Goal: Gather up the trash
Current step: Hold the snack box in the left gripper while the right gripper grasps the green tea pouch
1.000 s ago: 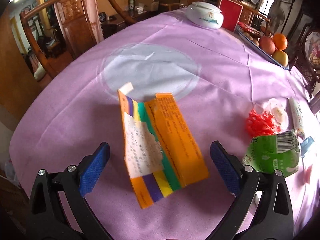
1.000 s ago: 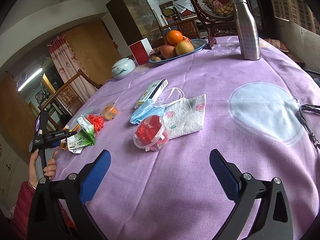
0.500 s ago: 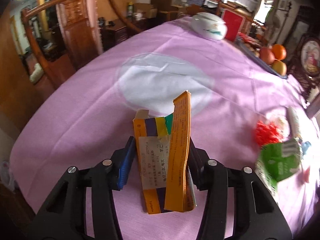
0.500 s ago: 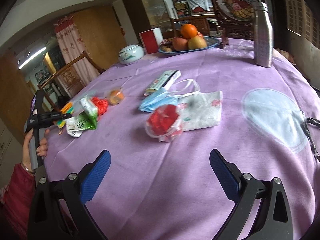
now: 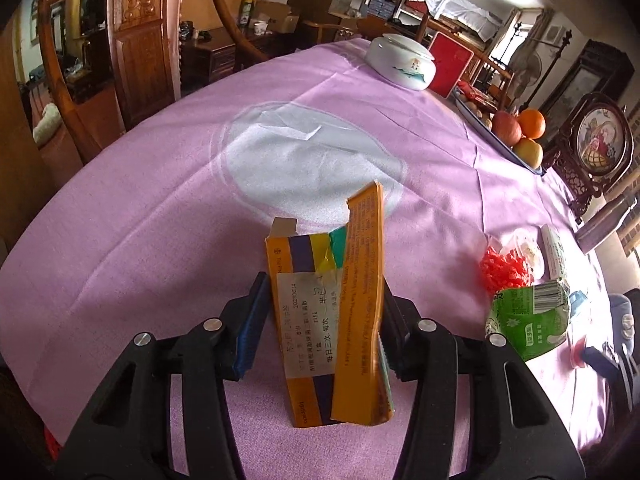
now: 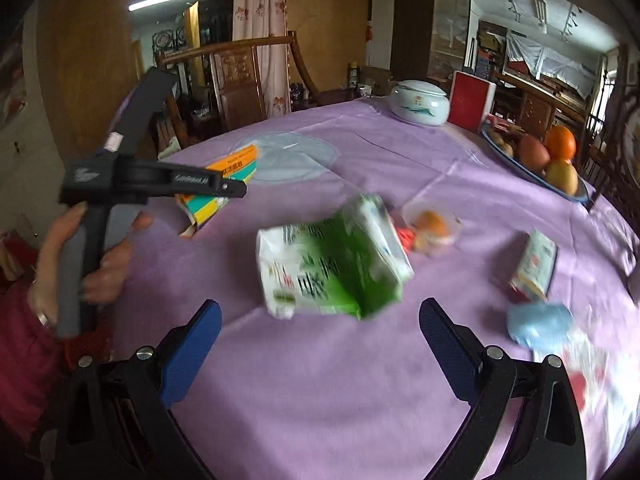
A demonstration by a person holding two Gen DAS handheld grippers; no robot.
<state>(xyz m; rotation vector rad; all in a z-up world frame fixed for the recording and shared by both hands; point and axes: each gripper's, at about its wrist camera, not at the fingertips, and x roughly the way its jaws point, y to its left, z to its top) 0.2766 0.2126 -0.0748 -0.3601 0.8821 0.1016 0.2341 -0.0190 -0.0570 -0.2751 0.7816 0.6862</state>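
Note:
My left gripper (image 5: 324, 320) is shut on a torn orange medicine box (image 5: 332, 320) with purple, yellow and green stripes, held just above the purple tablecloth (image 5: 160, 220). The box also shows in the right wrist view (image 6: 224, 180), in the left gripper (image 6: 230, 188). My right gripper (image 6: 320, 340) is open and empty, just in front of a crushed green and white carton (image 6: 332, 264), which also shows in the left wrist view (image 5: 528, 320). Red plastic scraps (image 5: 504, 268) lie beyond the carton.
A clear cup with orange fruit (image 6: 432, 228), a small packet (image 6: 534, 264) and a blue face mask (image 6: 540, 324) lie to the right. A white lidded jar (image 6: 418, 102), a red box (image 6: 470, 100) and a fruit plate (image 6: 536, 164) stand at the back. A wooden chair (image 5: 132, 52) is behind the table.
My left gripper closed on the orange box and lifted it upright. My right gripper swung left across the table, from the red cup to the green carton.

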